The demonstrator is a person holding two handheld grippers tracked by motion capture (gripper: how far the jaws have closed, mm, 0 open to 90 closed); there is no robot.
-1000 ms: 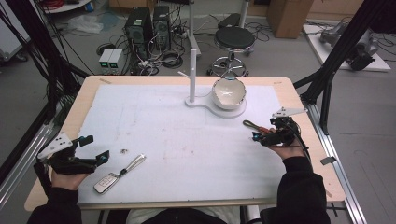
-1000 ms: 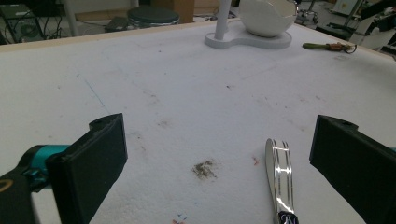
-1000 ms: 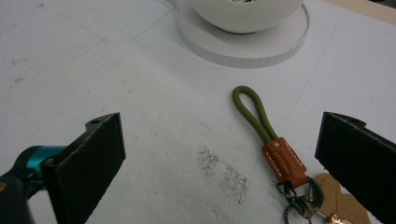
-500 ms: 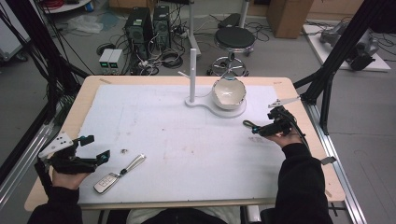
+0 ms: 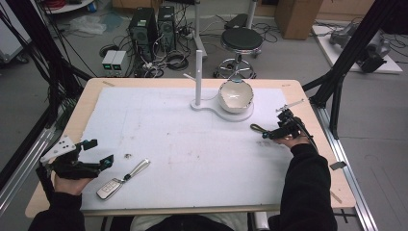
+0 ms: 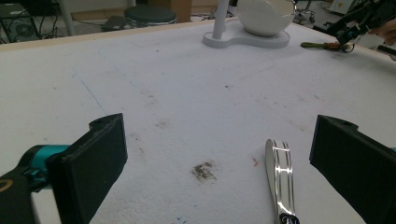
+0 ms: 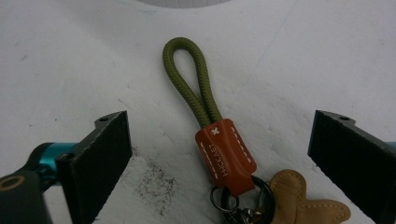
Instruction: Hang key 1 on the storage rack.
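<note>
An olive cord keychain [image 7: 191,84] with an orange leather tab [image 7: 224,154] and a tan leather charm [image 7: 299,200] lies flat on the white mat. My right gripper [image 7: 219,140] is open, low over it, one jaw on each side and neither touching. In the high view this keychain [image 5: 255,128] lies at the mat's right, just ahead of the right gripper [image 5: 272,133]. A car key with a silver strap [image 5: 123,178] lies near the front left. My left gripper [image 5: 102,151] stands open just left of it. The strap [image 6: 280,177] shows between the left gripper's [image 6: 219,144] jaws.
A white bowl [image 5: 235,95] sits tilted on a white stand base [image 5: 248,115] with an upright post [image 5: 198,77] at the back middle. A small dark speck [image 5: 128,155] lies near the key. The wooden table edge [image 5: 332,159] runs close on the right.
My right gripper has moved a little forward and lowered onto the keychain's near end. The left gripper has barely shifted. The key and keychain lie where they were.
</note>
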